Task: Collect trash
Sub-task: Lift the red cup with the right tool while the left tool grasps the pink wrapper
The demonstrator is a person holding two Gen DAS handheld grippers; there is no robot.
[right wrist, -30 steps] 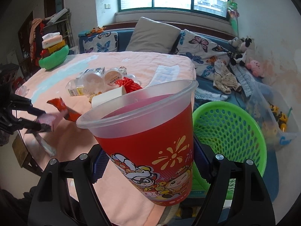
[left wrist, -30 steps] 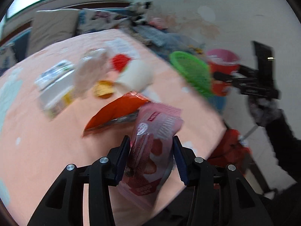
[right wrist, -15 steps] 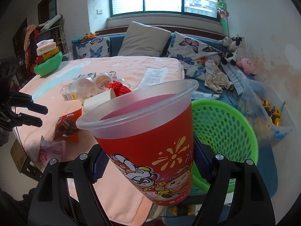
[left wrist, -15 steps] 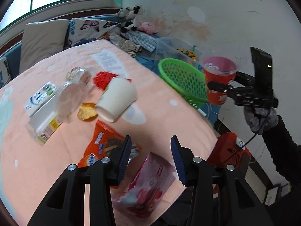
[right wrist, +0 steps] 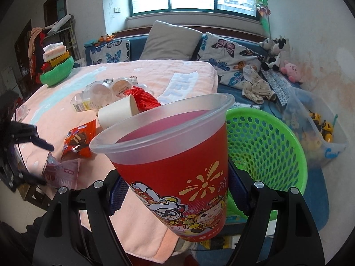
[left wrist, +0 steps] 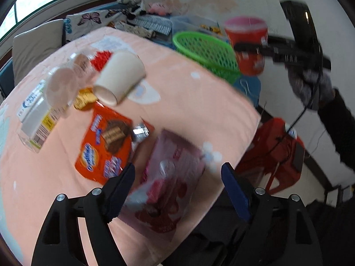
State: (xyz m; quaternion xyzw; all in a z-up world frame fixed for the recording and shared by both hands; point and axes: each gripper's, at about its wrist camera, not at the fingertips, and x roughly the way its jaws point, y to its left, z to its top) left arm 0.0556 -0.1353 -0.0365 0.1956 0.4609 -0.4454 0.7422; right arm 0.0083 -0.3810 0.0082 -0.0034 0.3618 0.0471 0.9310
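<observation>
Left gripper [left wrist: 177, 177] jaws opening, pink wrapper [left wrist: 168, 186] between them but pads clear of it; wrapper lies flat at table [left wrist: 199, 102] edge, blurred. Right gripper [right wrist: 175, 190] clamped on red bucket [right wrist: 173, 155], held beside green basket [right wrist: 266, 146]. Judgement: re-grab in hand. Come down steeply, straddle wrapper's narrow side, pinch at crease not flat face. Keep clear of orange wrapper [left wrist: 106, 146] just beside. Bring bucket closer to shorten carry.

Two wrist fisheyes, close, downward-angled from opposite sides; shared pink-clothed table [left wrist: 182, 93].
</observation>
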